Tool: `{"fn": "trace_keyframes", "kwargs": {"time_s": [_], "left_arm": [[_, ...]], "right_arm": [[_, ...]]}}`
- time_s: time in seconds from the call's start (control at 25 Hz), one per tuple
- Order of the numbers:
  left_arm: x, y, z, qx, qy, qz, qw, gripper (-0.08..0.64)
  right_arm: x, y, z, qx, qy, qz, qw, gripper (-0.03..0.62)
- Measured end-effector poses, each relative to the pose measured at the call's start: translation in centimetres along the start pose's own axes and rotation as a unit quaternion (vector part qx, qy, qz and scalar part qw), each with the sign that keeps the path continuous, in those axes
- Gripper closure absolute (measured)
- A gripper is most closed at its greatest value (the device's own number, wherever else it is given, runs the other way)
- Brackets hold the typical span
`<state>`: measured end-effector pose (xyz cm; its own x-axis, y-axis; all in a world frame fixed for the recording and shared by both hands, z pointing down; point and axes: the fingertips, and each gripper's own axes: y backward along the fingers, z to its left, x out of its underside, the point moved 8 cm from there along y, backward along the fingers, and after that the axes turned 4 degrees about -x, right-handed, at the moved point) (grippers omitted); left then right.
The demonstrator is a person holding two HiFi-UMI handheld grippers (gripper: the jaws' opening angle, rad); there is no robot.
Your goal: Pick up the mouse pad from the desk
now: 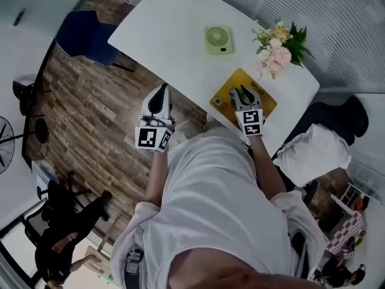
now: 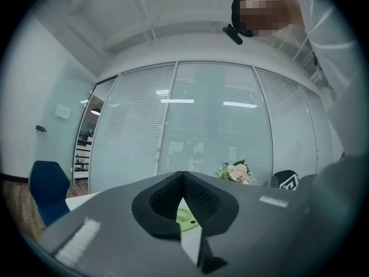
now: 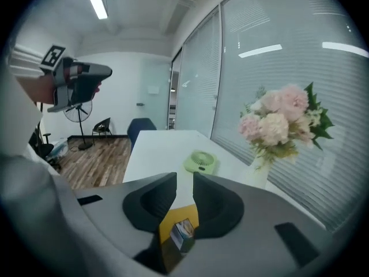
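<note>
Wood floor shows under a white desk [image 1: 174, 23] in a glass-walled office. Nearest the person, the left gripper [image 1: 160, 95] hangs off the desk's near edge, over the floor. Its own view shows the jaws closed together with nothing in them.

The right gripper [image 1: 242, 93] is over the desk, directly above the pad [image 1: 237, 78], a yellow sheet that looks to lie flat near the desk's near-right edge. Its jaws stand narrowly apart. Yellow and then bare desk show through the gap, so the pad does not look clamped yet.

Beyond the pad sits a green fan [image 1: 218, 40], with flowers [image 1: 278, 50] to its right and the blinds [image 1: 313, 11] behind.

The step in hand appears to be getting a hold on the pad. A thin sheet lying flat gives the jaws little to bite on. It would probably go best to work at the edge nearest the desk's rim, with one jaw slid under the lip and the other on top. The jaws should close fully before lifting, and the lift should go straight up, clear of the flowers.

No writing can be read. The pad carries a small printed patch [image 3: 183, 233], too small to make out. Each gripper's cube carries black-and-white square markers only.
</note>
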<state>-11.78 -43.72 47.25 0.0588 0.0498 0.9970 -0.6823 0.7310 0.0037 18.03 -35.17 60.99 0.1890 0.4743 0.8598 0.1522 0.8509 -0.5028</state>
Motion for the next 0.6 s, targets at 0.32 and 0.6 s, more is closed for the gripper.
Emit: {"fn": "trace_keyframes", "kwargs": {"time_s": [0.32,0.6], "left_arm": [[0.5,-2.7,3.0,0.061,0.0,0.017,0.998,0.572],[1.0,-3.2,5.4,0.054,0.013,0.026,0.9981,0.572]], "right_arm": [[5.6,-8.0,2.4,-0.073,0.022,0.183,0.98,0.36],[9.6,-12.0,4.1,-0.168,0.059,0.293,0.939,0.247]]}}
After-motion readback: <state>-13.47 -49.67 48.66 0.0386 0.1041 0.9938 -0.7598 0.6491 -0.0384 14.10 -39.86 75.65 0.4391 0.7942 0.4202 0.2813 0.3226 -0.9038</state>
